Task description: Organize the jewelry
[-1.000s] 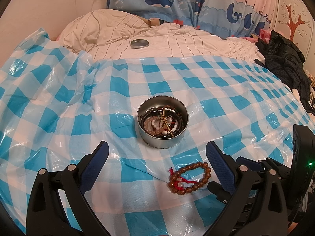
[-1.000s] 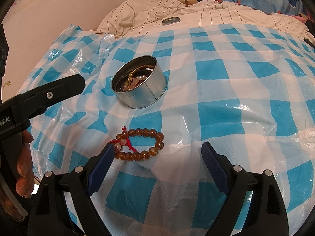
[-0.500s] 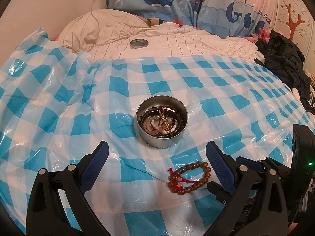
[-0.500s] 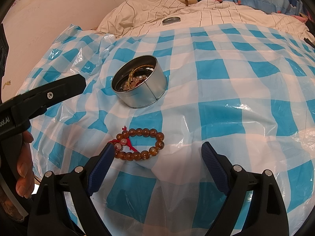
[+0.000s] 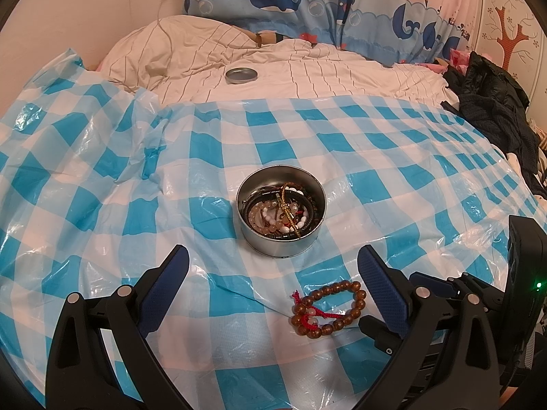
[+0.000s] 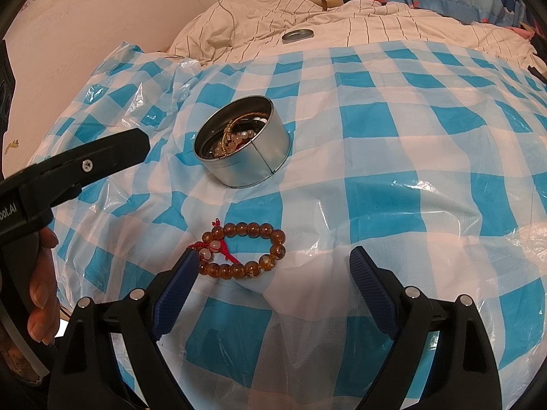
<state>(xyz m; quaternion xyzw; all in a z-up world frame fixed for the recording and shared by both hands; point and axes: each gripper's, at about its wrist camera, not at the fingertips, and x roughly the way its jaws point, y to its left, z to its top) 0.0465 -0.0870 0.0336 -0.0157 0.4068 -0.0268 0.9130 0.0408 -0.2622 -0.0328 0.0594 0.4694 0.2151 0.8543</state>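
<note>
Tools nearest the cameras: right tool has its blue pads spread wide with nothing between them, angled down at the checked plastic sheet spread over the bed; left tool is likewise wide open and empty, with a person's hand on its grip at the edge of the right view. Just ahead of the right tool lies the brown bead bracelet with its red cord knot, flat on the sheet, its left end just beside the tool's left pad but not visibly touched. Judgement: this is the one loose piece not yet stowed, and the open jaws suit a pick-up from above. Beyond it, apart, stands the round metal tin, upright and lidless, already holding a tangle of beads and cords, so probably the destination. Farthest back, the tin's lid rests on the striped quilt, set well clear, probably to keep the tin open for loading.
</note>
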